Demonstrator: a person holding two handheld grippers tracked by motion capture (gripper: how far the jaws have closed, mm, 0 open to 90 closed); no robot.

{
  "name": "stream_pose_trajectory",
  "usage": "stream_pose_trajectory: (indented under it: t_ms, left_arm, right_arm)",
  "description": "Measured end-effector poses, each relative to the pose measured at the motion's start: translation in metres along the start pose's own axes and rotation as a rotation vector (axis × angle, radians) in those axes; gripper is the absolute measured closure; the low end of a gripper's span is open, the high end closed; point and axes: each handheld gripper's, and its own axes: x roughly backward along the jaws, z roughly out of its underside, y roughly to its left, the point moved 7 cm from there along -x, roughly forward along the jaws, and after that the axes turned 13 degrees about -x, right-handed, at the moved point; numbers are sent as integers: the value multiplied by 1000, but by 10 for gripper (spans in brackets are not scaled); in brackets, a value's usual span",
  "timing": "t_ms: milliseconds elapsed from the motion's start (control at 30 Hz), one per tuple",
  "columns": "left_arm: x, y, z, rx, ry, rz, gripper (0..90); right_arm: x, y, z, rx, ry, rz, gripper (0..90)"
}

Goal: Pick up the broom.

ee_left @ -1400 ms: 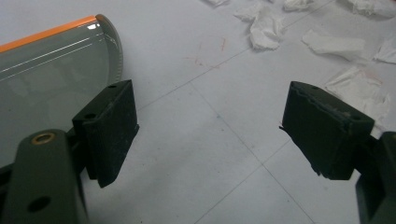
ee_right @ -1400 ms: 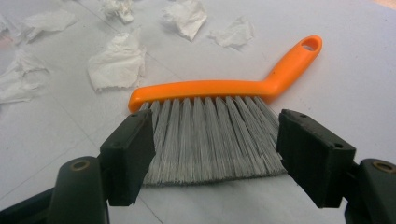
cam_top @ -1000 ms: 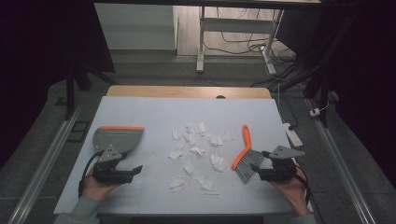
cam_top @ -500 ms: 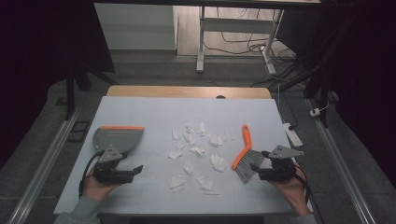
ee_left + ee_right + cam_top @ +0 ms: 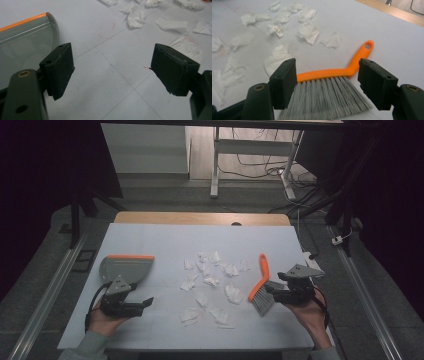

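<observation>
Here, left gripper (image 5: 111, 72) & right gripper (image 5: 327, 85) both spread wide, brush (image 5: 332, 86) btwn right's jaws, untouched.

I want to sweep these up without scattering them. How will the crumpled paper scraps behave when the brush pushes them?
The paper scraps look thin and crumpled, so they are probably very light and floppy. On the smooth white table they would likely slide easily, and some may flick aside or ride over the brush bristles. They lie spread apart, so expect several strokes.

Left gripper (image 5: 141, 303) held low in left hand (image 5: 102, 317), jaws spread wide – nothing between. Right gripper (image 5: 268, 289) in right hand (image 5: 309, 312), jaws wide apart too.
</observation>
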Motion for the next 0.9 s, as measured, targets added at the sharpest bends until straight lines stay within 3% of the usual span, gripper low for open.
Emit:
stream_pose_trajectory:
  t_ms: [267,533,600,700,900]
  left_arm:
    - [0,1,-1,8,-2,-5,195]
    - [-1,2,-1,6,-6,-1,198]
    - [-1,2,-2,0,-8,5,199]
    - [-2,1,-3,-7,-11,11,200]
    - [-1,-3,-4,-24,-12,10,204]
  right_arm:
    - [-3,5,-13,0,0,-2,313]
    - [-28,5,-23,-28,93,22,318]
    - [-38,0,-24,-53,164,56,318]
    - [-42,-3,-27,-85,200,67,318]
    - [-58,-17,-31,-214,318,110,318]
